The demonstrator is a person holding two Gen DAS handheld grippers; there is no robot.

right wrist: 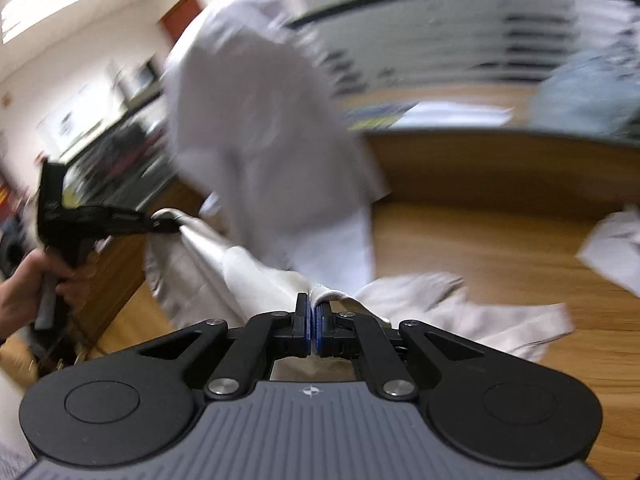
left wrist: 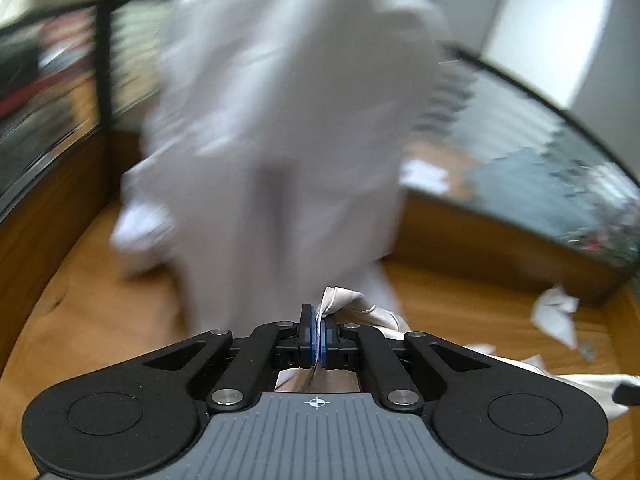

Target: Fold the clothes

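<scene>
A pale beige garment (right wrist: pixel 248 276) is stretched between both grippers above the wooden table (right wrist: pixel 500 248). My left gripper (left wrist: pixel 319 336) is shut on an edge of the garment (left wrist: pixel 360 308). My right gripper (right wrist: pixel 313 326) is shut on another edge of it. The left gripper also shows in the right wrist view (right wrist: pixel 160 224) at the left, held by a hand, pinching the cloth. A large white garment (left wrist: pixel 280 128) hangs blurred behind; it also shows in the right wrist view (right wrist: pixel 260 128).
A crumpled white cloth (left wrist: pixel 556 316) lies on the table at the right. A blue-grey heap of clothes (left wrist: pixel 552 188) sits on a raised wooden ledge. Black-framed shelving (left wrist: pixel 48 100) stands at the left.
</scene>
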